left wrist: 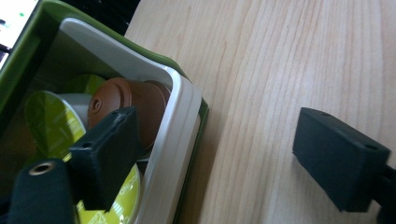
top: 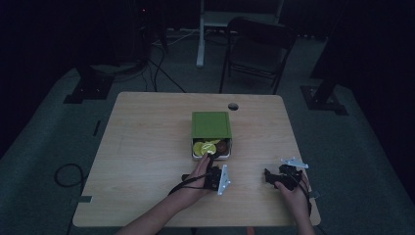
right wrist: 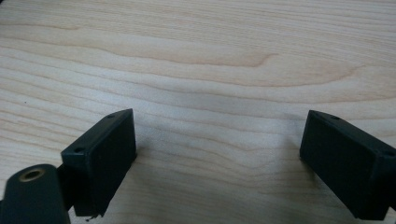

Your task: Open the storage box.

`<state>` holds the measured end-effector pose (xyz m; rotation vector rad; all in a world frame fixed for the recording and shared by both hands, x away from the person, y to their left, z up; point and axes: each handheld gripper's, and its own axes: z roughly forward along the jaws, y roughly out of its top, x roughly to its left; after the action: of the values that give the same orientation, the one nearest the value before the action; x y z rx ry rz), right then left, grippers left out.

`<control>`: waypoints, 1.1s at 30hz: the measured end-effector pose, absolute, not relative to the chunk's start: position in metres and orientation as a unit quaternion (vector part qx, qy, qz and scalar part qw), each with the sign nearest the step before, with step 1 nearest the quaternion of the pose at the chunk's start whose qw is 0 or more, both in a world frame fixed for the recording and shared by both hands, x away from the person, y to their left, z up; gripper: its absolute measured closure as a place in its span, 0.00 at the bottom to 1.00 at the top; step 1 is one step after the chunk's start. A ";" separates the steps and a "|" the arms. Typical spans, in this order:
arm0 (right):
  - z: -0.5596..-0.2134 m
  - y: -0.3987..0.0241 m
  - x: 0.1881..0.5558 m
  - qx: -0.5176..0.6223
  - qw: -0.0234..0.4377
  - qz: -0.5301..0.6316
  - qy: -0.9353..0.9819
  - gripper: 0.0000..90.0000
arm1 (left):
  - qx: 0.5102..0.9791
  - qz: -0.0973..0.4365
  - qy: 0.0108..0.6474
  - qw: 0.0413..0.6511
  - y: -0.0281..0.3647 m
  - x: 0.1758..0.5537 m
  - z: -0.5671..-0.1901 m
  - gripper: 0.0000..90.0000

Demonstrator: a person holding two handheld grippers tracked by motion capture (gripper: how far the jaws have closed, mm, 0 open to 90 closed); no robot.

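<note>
Left side of the bench [top: 147,147]: bare wood, nothing on it. A loose black cable [top: 68,174] lies on the floor off the left edge.

Centre: green box [top: 211,125] with a white inner tray [left wrist: 180,140] pulled partway out toward the person. The tray holds coffee capsules: yellow-green foil-topped ones [top: 203,147] at its left, a brown capsule [left wrist: 128,100] at its right against the tray wall.

Left gripper [top: 211,161] is at the tray's near edge, held in the left hand [top: 198,176]. In the left gripper view one jaw sits inside the tray, right next to the brown capsule and over a yellow-green one; the other jaw is outside, over bare bench. The tray's white wall stands between the jaws. Jaws are still set wide and no pad presses on the wall or a capsule. Whether the inner jaw touches the brown capsule: can't tell.

Right of the box: bare bench, a round cable hole [top: 233,106] near the far edge.

Right gripper [top: 269,177] is near the front right corner, held in the right hand [top: 293,193], low over the bench. In the right gripper view the jaws are spread wide with bare wood grain between them, nothing gripped.

Behind the bench: a dark folding chair [top: 257,49] on the floor, room very dim.
</note>
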<state>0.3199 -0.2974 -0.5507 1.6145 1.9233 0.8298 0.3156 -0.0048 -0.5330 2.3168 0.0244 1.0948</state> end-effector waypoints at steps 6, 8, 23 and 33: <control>-0.551 -0.297 0.320 0.592 0.246 0.304 0.705 0.11 | 0.865 0.429 -0.016 0.258 -0.008 0.319 -0.536 0.26; -0.551 -0.297 0.320 0.592 0.246 0.304 0.705 0.11 | 0.863 0.436 -0.018 0.253 -0.010 0.320 -0.538 0.27; -0.551 -0.297 0.320 0.592 0.246 0.304 0.705 0.11 | 0.858 0.464 -0.042 0.219 -0.016 0.330 -0.541 0.49; -0.551 -0.297 0.320 0.592 0.246 0.304 0.705 0.11 | 0.828 0.520 -0.069 0.199 -0.021 0.331 -0.545 0.75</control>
<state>0.3199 -0.2973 -0.5507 1.6151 1.9233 0.8293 0.3314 -0.0206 -0.5455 2.3163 -0.1936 1.4538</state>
